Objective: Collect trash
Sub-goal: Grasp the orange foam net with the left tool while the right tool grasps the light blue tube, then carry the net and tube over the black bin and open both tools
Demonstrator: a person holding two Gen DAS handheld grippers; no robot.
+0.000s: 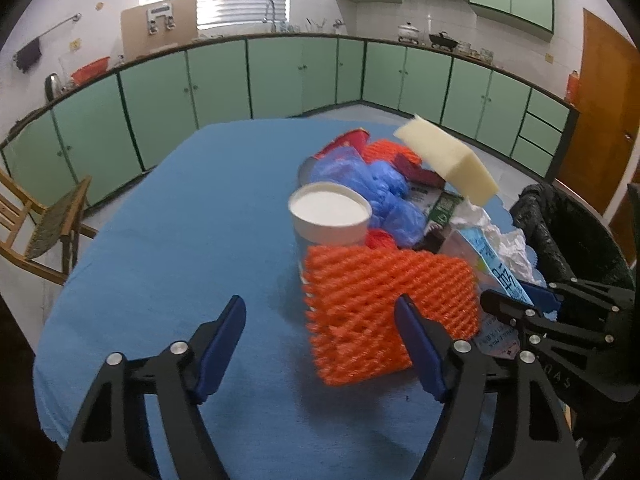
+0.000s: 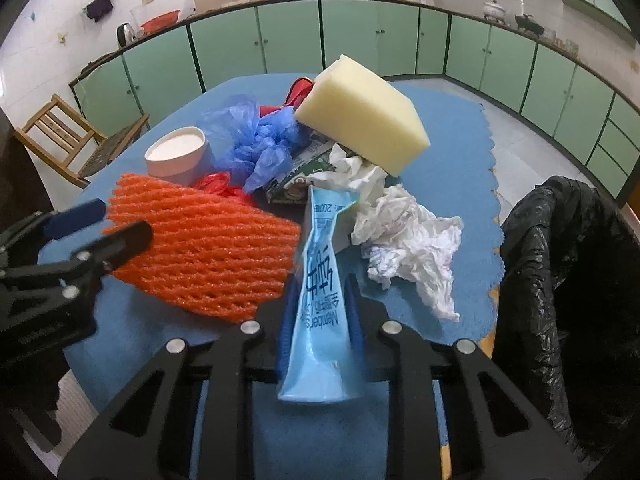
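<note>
A heap of trash lies on the blue table cloth. My left gripper is open, its right finger against an orange foam net, also seen in the right wrist view. My right gripper is shut on a light blue milk carton and shows at the right of the left wrist view. The heap holds a white paper cup, a blue plastic bag, a yellow sponge, crumpled white tissue and a green carton.
A bin lined with a black bag stands at the table's right edge. A wooden chair stands at the left. Green kitchen cabinets run along the far wall.
</note>
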